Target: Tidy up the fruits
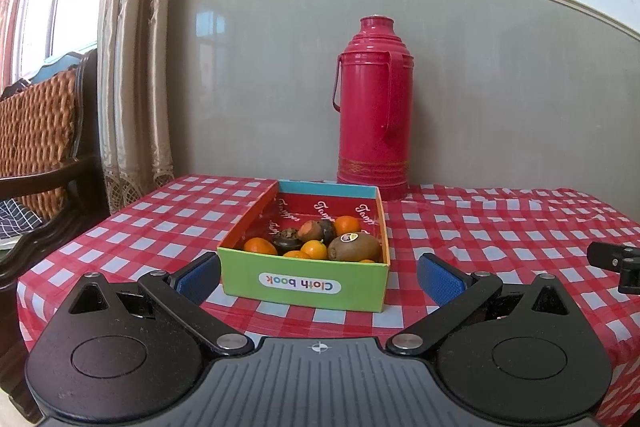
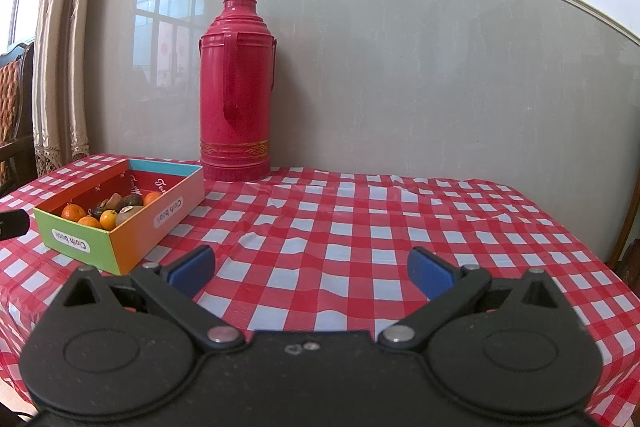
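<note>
Red-and-white checked cloth (image 1: pixel 480 227) covers the surface, which stands against a grey wall panel (image 2: pixel 400 67). Curtain (image 1: pixel 136 67) and a wicker chair (image 1: pixel 36 135) sit at the far left.

Box (image 1: pixel 304 281): open-topped, green front wall marked "Cloth book", orange side walls, red lining. It rests flat on the cloth, directly ahead of my left tongs (image 1: pixel 318 273). From the right wrist view the box (image 2: pixel 132 231) lies at the left, well apart from my right tongs (image 2: pixel 310 269).

Fruits: all visible fruits lie inside the box, crowded toward its near end. Contents: 1 kiwi (image 1: pixel 354 247) with a sticker at the near right, several oranges (image 1: pixel 260 246), and 2 dark fruits (image 1: pixel 287 239) near the middle. The exact orange count cannot be told.

Flask (image 1: pixel 372 107): red, upright, just behind the box at the wall.

Left tongs: spread wide, blue pads (image 1: pixel 200 277) apart, holding nothing, the box front between them in view.

Right tongs: spread wide, holding nothing, above bare cloth.
</note>
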`<state>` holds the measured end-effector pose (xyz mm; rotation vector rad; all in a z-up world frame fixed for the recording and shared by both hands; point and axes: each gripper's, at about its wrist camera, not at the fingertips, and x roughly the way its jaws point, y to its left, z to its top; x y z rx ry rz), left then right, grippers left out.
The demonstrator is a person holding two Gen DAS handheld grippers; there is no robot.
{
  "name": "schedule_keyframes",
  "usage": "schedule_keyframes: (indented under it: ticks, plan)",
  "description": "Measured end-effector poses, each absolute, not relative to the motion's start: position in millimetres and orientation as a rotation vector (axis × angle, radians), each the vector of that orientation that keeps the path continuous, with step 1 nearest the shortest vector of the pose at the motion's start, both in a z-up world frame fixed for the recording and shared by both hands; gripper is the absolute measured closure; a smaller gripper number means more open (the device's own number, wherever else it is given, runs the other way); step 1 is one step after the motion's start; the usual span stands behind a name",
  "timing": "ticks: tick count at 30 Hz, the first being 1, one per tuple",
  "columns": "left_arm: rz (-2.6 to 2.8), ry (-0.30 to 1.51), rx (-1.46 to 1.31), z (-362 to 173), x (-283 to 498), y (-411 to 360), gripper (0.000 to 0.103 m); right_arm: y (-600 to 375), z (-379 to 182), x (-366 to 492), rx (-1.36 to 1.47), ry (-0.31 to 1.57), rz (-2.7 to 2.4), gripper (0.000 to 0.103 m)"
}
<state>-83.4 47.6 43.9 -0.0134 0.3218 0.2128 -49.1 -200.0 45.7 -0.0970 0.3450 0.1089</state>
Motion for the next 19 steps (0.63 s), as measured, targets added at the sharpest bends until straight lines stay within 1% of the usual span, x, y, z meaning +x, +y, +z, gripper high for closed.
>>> schedule_keyframes:
  ticks: [11, 19]
  plan:
    - [0.221, 0.319, -0.024, 44.3, -84.0, 49.1, 0.0, -200.4, 45.2, -49.2, -0.094, 0.348, 0.114, 0.006]
    - [0.23, 0.283, -0.02, 45.5, -88.0, 47.8, 0.0, -201.5, 45.3, -48.9, -0.092, 0.345, 0.115, 0.006]
